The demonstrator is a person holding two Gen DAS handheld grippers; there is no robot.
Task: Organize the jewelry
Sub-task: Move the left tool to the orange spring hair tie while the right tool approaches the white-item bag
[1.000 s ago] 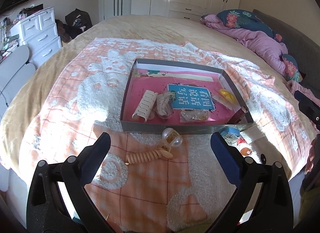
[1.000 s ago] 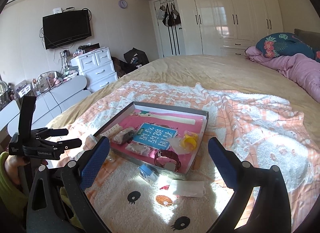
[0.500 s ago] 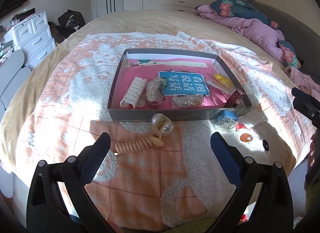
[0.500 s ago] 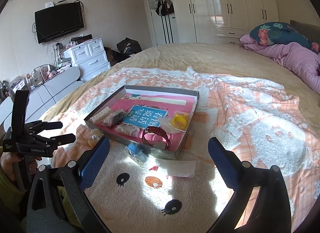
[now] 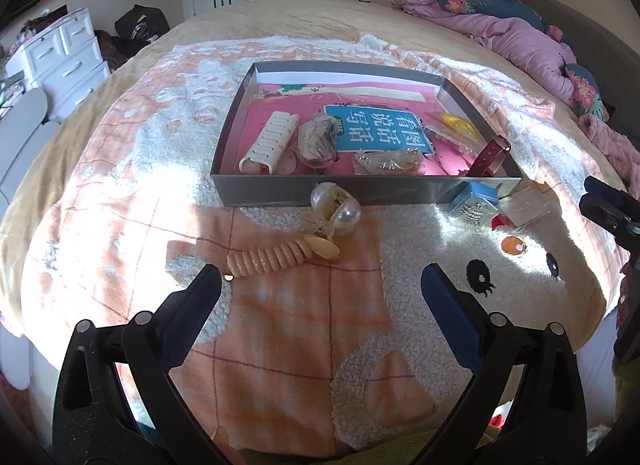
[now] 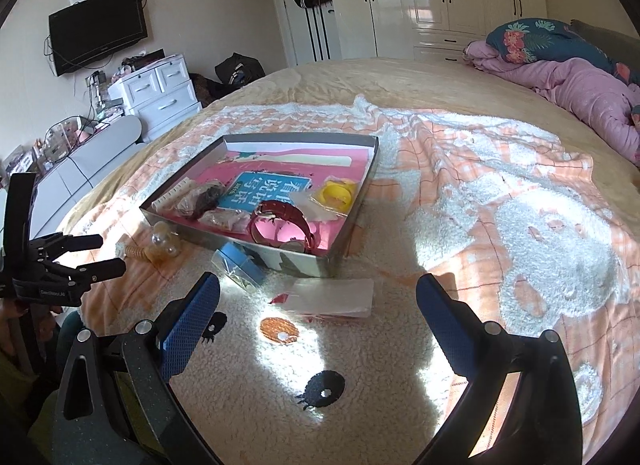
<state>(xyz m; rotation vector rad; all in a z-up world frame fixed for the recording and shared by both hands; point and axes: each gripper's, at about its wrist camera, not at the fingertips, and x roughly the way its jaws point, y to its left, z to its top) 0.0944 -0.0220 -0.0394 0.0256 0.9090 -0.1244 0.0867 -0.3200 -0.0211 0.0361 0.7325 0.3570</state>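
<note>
Leftmost, the left gripper [image 5: 320, 285] hangs spread and empty above the blanket [image 5: 280, 345], near the coiled hair tie [image 5: 272, 259] and pearl clip [image 5: 338, 209] touching the grey tray [image 5: 332, 193]. Rightward, the right gripper [image 6: 318, 297] gapes empty over a clear packet [image 6: 334, 297].

The blue card [image 5: 378, 130] in the tray [image 5: 328, 190] reads "看图说话写话".
</note>
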